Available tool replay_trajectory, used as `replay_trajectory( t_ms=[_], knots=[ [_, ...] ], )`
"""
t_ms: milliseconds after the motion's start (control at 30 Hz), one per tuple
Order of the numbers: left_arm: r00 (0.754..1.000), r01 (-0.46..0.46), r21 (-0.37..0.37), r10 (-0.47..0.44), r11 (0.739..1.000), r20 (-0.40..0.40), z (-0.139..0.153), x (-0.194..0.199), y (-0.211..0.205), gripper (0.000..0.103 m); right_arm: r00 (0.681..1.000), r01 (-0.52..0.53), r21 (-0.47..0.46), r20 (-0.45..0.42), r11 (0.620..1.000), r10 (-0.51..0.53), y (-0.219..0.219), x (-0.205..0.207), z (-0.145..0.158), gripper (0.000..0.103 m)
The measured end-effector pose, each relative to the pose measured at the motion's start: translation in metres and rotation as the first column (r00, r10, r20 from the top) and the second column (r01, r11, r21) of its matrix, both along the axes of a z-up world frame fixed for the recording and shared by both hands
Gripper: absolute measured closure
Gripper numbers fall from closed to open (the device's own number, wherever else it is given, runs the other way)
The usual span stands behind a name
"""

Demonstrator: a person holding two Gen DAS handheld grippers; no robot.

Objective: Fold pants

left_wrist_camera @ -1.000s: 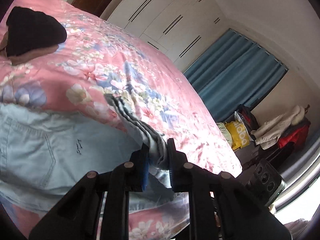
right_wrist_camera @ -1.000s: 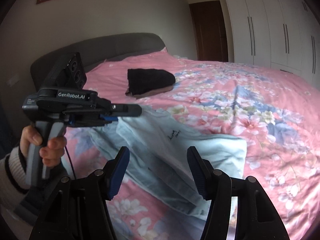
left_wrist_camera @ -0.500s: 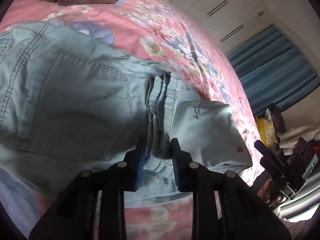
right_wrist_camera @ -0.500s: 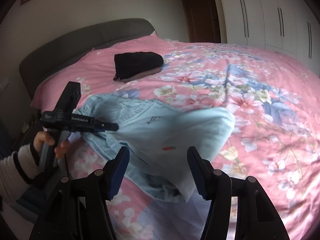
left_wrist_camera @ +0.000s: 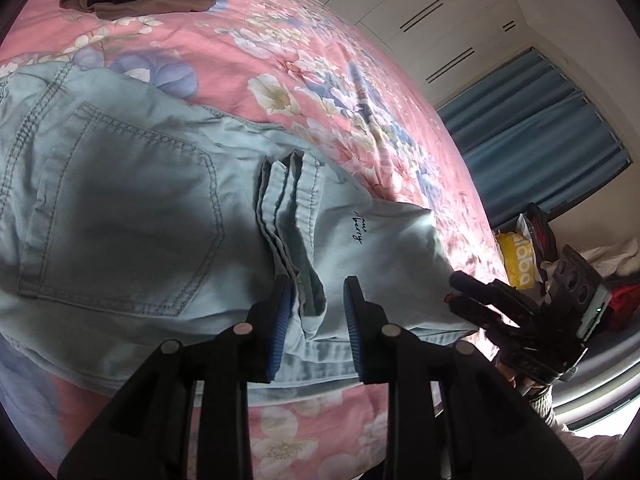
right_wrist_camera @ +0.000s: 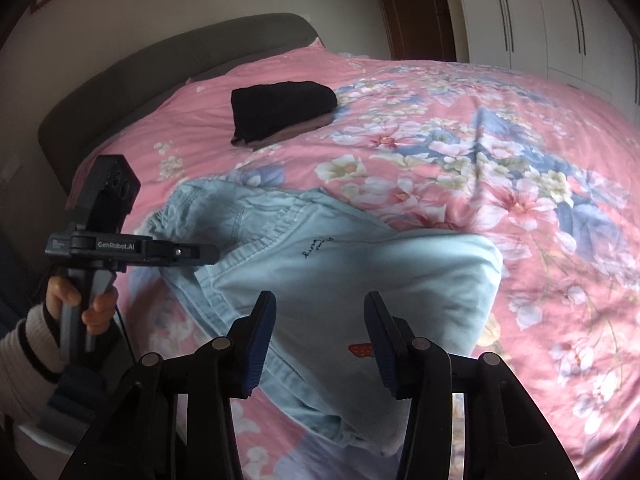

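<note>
The pants, pale blue denim, lie folded on the pink floral bedspread near the bed's near edge. The left wrist view shows what the right one hides: a back pocket with its stitching to the left of the hems, and the leg hems stacked in a ridge on top of the seat. The left gripper straddles the near end of that ridge. Its jaws have just been opening; the hem fabric sits between them, close to the left pad and clear of the right one, so it is no longer pinched.

The right wrist view shows the folded legs as a broad smooth panel with small dark script and a small red mark near the right gripper. Those jaws have just been closing but stand apart above the panel, with nothing held between them. This view alone shows the hand and striped sleeve carrying the left gripper at the pants' left side, and the grey headboard behind them.

Beyond the pants, toward the headboard, lies a folded black garment. The left wrist view alone shows blue curtains far past the pants, white wardrobe doors beside them, and the right gripper at the pants' right edge.
</note>
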State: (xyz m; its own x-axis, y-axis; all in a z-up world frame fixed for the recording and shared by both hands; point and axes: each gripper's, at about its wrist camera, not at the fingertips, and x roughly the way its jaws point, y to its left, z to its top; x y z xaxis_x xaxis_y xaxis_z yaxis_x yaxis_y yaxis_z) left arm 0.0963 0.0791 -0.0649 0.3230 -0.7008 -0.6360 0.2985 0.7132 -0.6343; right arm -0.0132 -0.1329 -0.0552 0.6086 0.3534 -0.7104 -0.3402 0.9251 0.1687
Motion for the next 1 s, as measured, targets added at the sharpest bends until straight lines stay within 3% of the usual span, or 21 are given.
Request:
replay_trajectory(
  t_ms=[67, 133, 167, 267, 400, 500, 567, 667, 700, 767, 833, 867, 900, 933, 1000],
  knots=[
    [1.000, 0.007, -0.001, -0.007, 1.000, -0.002, 0.002, -0.002, 0.001, 0.077, 0.997, -0.007, -0.167, -0.073, 0.986, -0.006, 0.009, 0.008, -0.015, 0.070],
    [1.000, 0.023, -0.011, -0.023, 1.000, 0.007, 0.005, -0.006, 0.002, 0.076, 0.986, -0.016, -0.371, -0.162, 0.928, -0.048, 0.007, 0.007, -0.041, 0.080],
    [1.000, 0.027, -0.011, -0.027, 1.000, 0.011, 0.007, -0.006, 0.002, 0.074, 0.977, -0.007, -0.403, -0.196, 0.915, -0.079, -0.003, 0.003, -0.052, 0.080],
    [1.000, 0.030, -0.019, -0.030, 0.999, 0.009, 0.008, -0.002, -0.003, 0.068, 0.975, 0.037, -0.304, -0.199, 0.952, -0.101, -0.030, -0.013, -0.053, 0.079],
    [0.999, 0.039, -0.076, -0.038, 0.996, 0.016, 0.018, 0.004, -0.021, 0.068, 0.982, 0.030, -0.283, -0.171, 0.959, -0.081, -0.029, -0.019, -0.041, 0.079],
    [0.998, 0.066, -0.103, -0.066, 0.993, 0.004, 0.019, 0.006, -0.047, 0.064, 0.991, 0.015, -0.214, -0.128, 0.977, -0.043, -0.025, -0.017, -0.024, 0.079],
    [0.996, 0.083, -0.077, -0.084, 0.994, -0.008, 0.013, 0.006, -0.067, 0.064, 0.994, 0.030, -0.176, -0.097, 0.984, -0.047, -0.023, -0.004, -0.016, 0.079],
    [0.998, 0.056, 0.038, -0.056, 0.998, -0.011, -0.004, 0.005, -0.085, 0.066, 0.996, 0.042, -0.144, -0.066, 0.989, -0.051, -0.020, 0.018, -0.012, 0.079],
    [0.999, 0.045, 0.071, -0.043, 0.996, -0.028, -0.012, 0.004, -0.084, 0.066, 0.997, 0.040, -0.139, -0.063, 0.990, -0.049, -0.020, 0.026, -0.015, 0.079],
    [0.996, 0.052, 0.053, -0.048, 0.997, -0.076, -0.031, -0.005, -0.073, 0.068, 0.992, 0.058, -0.120, -0.106, 0.991, -0.071, -0.027, 0.044, -0.029, 0.079],
    [0.997, 0.048, 0.058, -0.045, 0.997, -0.063, -0.041, -0.019, -0.060, 0.085, 0.973, 0.130, -0.156, -0.169, 0.979, -0.156, -0.044, 0.060, -0.053, 0.079],
    [0.997, 0.043, 0.048, -0.040, 0.998, -0.059, -0.042, -0.025, -0.052, 0.087, 0.962, 0.161, -0.158, -0.197, 0.974, -0.191, -0.054, 0.065, -0.064, 0.079],
    [0.997, 0.035, 0.023, -0.033, 0.999, -0.063, -0.041, -0.029, -0.044, 0.086, 0.955, 0.181, -0.133, -0.212, 0.975, -0.206, -0.062, 0.067, -0.068, 0.088],
    [0.997, 0.023, 0.005, -0.023, 1.000, -0.073, -0.041, -0.031, -0.038, 0.086, 0.953, 0.190, -0.120, -0.215, 0.974, -0.213, -0.064, 0.066, -0.064, 0.089],
    [0.996, 0.019, -0.013, -0.020, 1.000, -0.084, -0.041, -0.030, -0.035, 0.086, 0.956, 0.200, -0.179, -0.180, 0.963, -0.232, -0.052, 0.061, -0.046, 0.086]
  ],
)
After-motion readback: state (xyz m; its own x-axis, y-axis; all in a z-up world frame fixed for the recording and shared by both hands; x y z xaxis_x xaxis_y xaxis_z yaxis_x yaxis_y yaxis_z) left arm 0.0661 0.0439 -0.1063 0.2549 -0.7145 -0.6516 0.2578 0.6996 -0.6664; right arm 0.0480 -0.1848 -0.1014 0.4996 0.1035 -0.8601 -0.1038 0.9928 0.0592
